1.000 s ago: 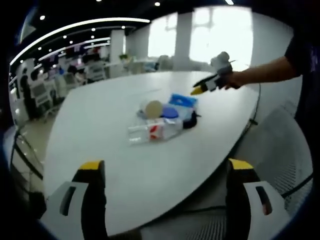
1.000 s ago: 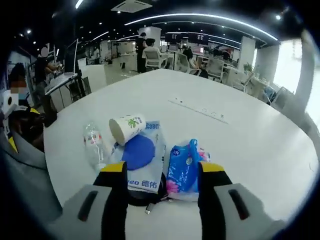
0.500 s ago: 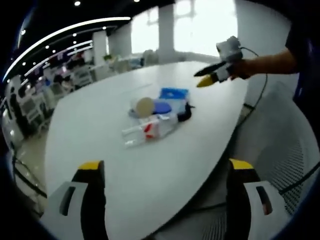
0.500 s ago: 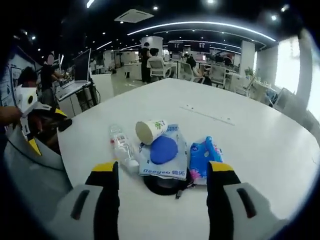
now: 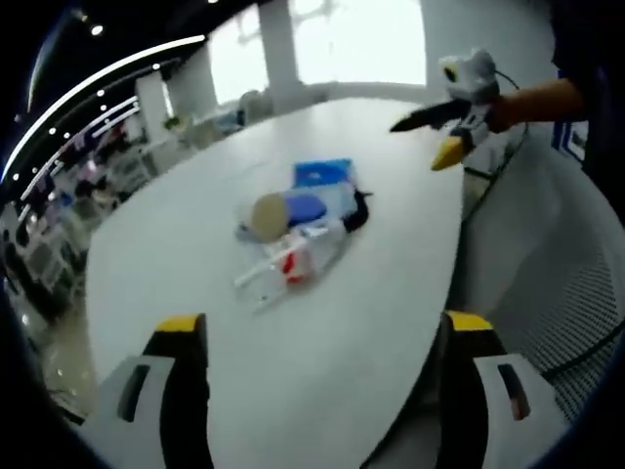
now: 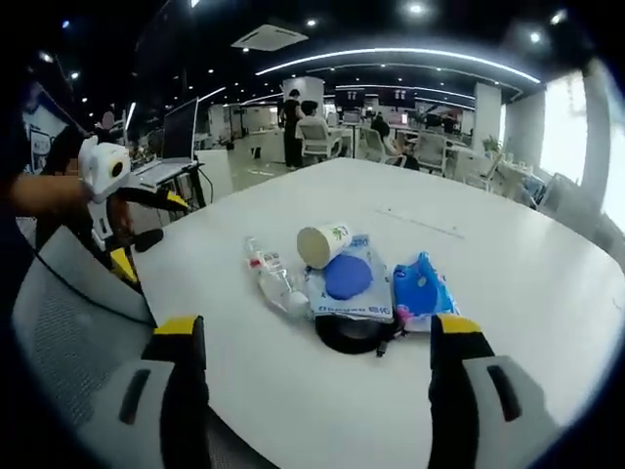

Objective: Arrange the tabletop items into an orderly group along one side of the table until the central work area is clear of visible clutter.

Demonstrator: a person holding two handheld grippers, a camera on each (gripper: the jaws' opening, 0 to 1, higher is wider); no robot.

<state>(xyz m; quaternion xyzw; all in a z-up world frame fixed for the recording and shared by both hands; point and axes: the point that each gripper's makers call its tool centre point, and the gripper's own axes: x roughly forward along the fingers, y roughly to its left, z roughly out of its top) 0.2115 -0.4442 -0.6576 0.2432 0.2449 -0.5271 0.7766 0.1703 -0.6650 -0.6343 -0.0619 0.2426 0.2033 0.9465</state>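
Note:
A small pile lies mid-table: a paper cup [image 6: 325,244] on its side, a clear plastic bottle [image 6: 273,279], a white-and-blue pack [image 6: 352,285] with a blue disc on it, a blue tissue packet [image 6: 422,290] and a black round object [image 6: 349,335]. In the left gripper view I see the same cup [image 5: 268,215], bottle [image 5: 289,266] and blue packet [image 5: 322,173]. My right gripper [image 6: 317,391] is open, back from the pile at the table's near edge. My left gripper [image 5: 322,391] is open over another edge. Each shows in the other's view: right gripper [image 5: 427,140], left gripper [image 6: 146,234].
The white table [image 6: 508,244] is large and rounded, bare around the pile. A mesh chair [image 5: 576,313] stands beside the table; a mesh chair [image 6: 68,322] is beside the edge in the right gripper view. Desks, chairs and people fill the office behind.
Both grippers have drawn back from the pile, so it looks smaller and farther off in each view. The items themselves have not moved. Both grippers stay open.

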